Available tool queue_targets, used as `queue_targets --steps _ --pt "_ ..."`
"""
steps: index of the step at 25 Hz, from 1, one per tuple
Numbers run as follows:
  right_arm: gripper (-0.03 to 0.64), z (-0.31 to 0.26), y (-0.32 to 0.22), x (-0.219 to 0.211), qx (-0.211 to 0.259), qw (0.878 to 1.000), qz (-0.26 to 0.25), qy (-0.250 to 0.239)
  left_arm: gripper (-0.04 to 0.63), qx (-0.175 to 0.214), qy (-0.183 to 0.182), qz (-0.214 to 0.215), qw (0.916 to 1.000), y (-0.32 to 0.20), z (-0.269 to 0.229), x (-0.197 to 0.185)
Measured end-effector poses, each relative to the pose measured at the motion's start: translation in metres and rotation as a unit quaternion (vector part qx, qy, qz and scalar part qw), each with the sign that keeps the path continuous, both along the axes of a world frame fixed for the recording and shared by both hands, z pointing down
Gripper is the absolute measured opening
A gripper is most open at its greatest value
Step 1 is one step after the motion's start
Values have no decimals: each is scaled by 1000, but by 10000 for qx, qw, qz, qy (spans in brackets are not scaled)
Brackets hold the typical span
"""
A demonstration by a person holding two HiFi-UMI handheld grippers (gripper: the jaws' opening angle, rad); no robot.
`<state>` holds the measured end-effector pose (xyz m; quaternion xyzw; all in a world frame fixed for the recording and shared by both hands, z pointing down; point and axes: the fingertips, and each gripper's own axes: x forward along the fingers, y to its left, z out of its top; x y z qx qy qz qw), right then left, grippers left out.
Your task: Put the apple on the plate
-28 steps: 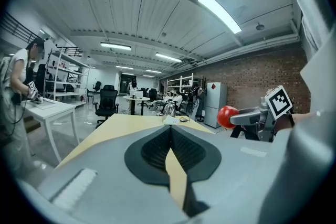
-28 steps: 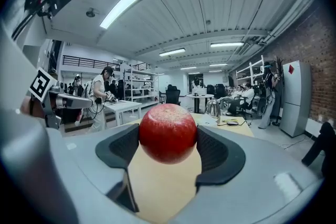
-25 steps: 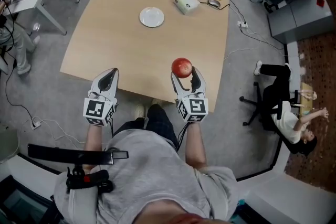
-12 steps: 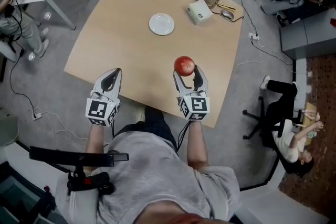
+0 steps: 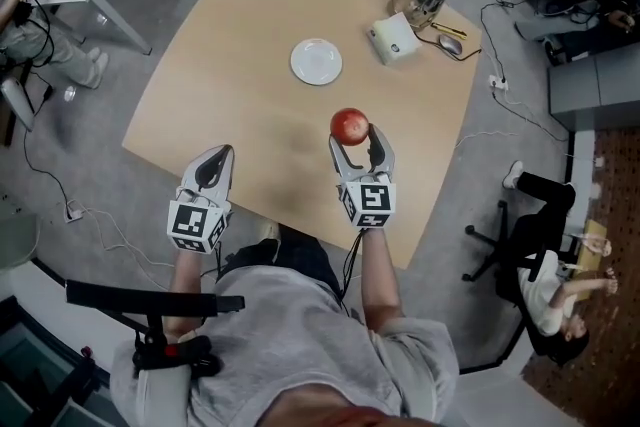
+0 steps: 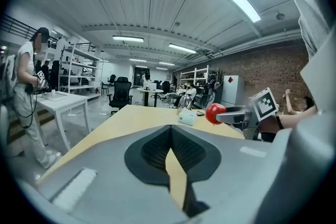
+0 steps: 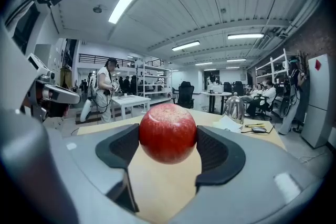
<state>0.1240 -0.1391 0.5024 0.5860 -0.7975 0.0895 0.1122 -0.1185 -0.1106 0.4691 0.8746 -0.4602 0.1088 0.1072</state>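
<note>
Apple clamped in right tongs (image 5: 352, 139), over the bench's near part.
Red apple (image 5: 349, 126) sits between the jaws, frame centre; left tongs (image 5: 213, 161) together, nothing between them, lower left. Beyond: wooden bench (image 5: 230, 75), white plate (image 5: 316, 61) upper centre, well apart from the apple; grey floor (image 5: 90, 145) around.

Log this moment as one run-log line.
right gripper: shut on apple, over table | left gripper: shut, empty | plate: bare, apple not yet placed

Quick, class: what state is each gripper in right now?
Left gripper: closed, holding nothing.
Right gripper: closed on the apple.
</note>
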Motion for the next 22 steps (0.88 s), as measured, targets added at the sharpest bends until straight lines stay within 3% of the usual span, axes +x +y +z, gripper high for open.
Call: queue_targets --steps 7,13,22 --pt "348 10 -30 -9 -122 9996 -244 104 18 -152 -132 -129 9997 -6 -5 0" --pt "348 61 -83 -10 -251 9984 -447 249 18 -357 -99 -286 9989 -35 38 3" --pt "348 88 -127 -19 -284 9967 -674 358 18 -644 -139 -526 9964 -40 63 -3"
